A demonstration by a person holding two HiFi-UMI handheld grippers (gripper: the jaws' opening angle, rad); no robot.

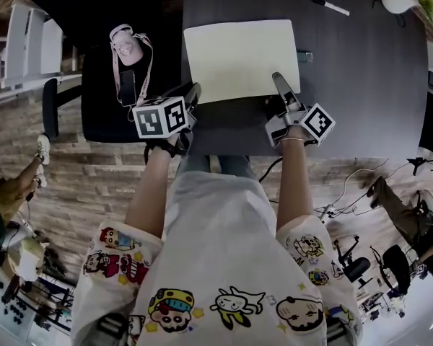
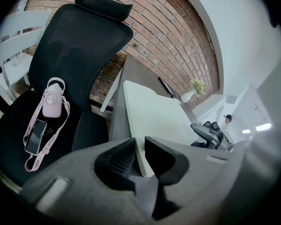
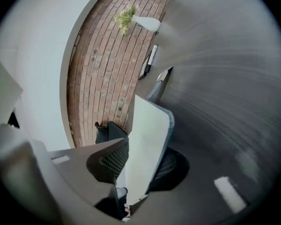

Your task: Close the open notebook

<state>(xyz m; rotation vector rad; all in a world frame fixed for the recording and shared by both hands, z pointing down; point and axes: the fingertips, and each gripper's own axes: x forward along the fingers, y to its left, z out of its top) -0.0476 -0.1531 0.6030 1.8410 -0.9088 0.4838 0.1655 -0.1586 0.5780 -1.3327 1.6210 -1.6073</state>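
Cream rectangular paper notebook [image 1: 242, 60] on the dark grey counter [image 1: 368, 78], close to its near edge. Clamped at the near-left corner by the left hand-held gripper [image 1: 193, 92] and at the near-right edge by the right hand-held gripper [image 1: 280, 81]. Left of the counter, a black office chair [image 1: 101, 114] carrying a pink strapped bottle [image 1: 124, 47].

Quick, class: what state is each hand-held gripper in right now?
Left hand-held gripper: closed on the notebook.
Right hand-held gripper: closed on the notebook too.
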